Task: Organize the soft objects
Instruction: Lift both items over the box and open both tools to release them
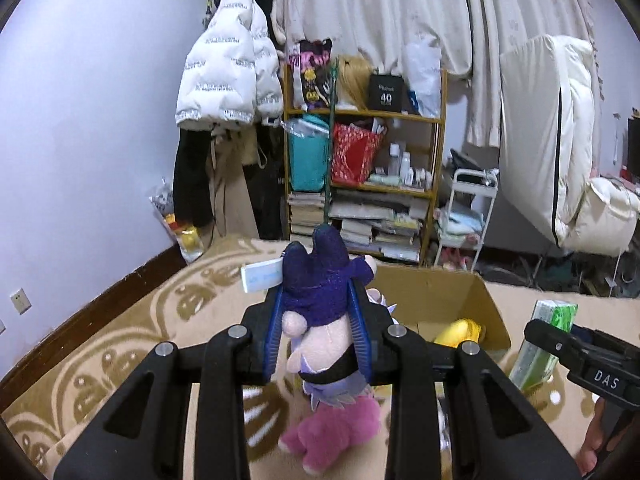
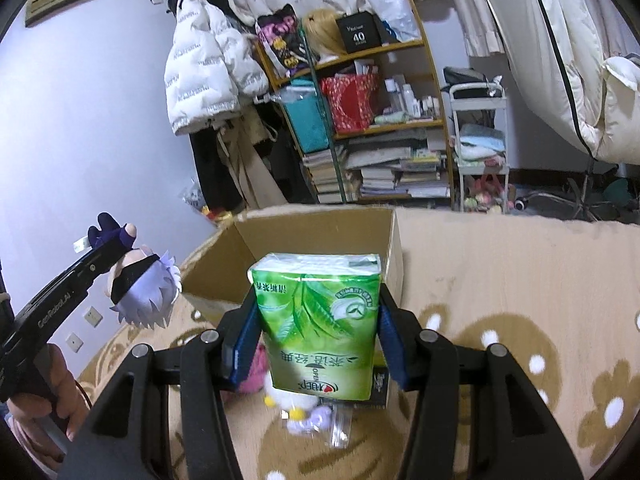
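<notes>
Both tools loaded above the beige, swirl-patterned carpet [image 1: 132,320], lavender walls and a crammed wooden bookshelf [image 1: 364,176] behind.
Left tool [image 1: 316,312] is clamped tight on the fuzzy purple-clad, silver-haired plush doll [image 1: 316,300]; right tool [image 2: 316,320], jaws half apart, grips the glossy green plastic-wrapped tissue pack [image 2: 320,320] before the open brown cardboard box [image 2: 320,232] mid-carpet.

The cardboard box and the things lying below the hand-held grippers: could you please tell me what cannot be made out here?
- Cardboard box interior: hidden in the right wrist view by the tissue pack; in the left wrist view only a yellow item shows, kind unclear.
- Small toys on the carpet: blurred, partly behind the pack.
- Pink plush: partly hidden by the doll in the left hand-held gripper.
</notes>
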